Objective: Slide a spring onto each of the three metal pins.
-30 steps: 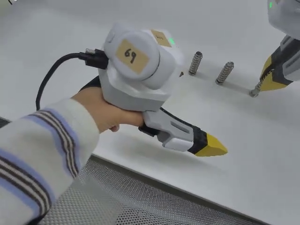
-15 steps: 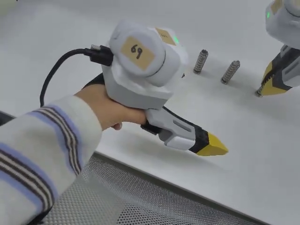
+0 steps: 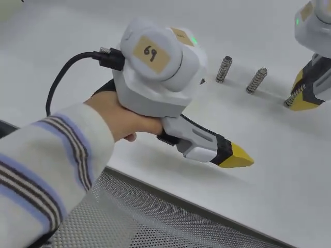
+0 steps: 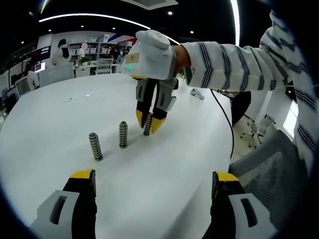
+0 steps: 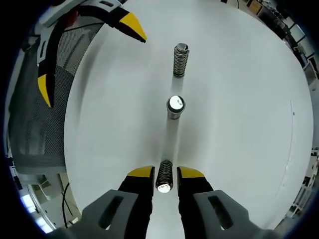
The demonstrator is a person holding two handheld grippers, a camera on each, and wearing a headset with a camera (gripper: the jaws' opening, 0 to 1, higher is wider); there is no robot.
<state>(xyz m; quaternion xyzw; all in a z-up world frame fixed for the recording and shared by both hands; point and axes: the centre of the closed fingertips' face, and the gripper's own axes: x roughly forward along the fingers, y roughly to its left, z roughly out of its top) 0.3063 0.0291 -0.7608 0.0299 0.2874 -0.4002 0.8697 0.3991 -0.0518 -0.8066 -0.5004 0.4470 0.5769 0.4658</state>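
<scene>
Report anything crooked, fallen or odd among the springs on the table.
Nothing stands out. The first spring, the middle spring and the end spring stand upright in a row on the white table. The right tool grips the end spring; the left tool is open, apart from them.

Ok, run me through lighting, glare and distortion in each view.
Head view: soft even light, faint shadow under the left claw. Left gripper view: fisheye curves the table; ceiling strips blow out. Right gripper view: glare whitens the middle pin's top.
</scene>
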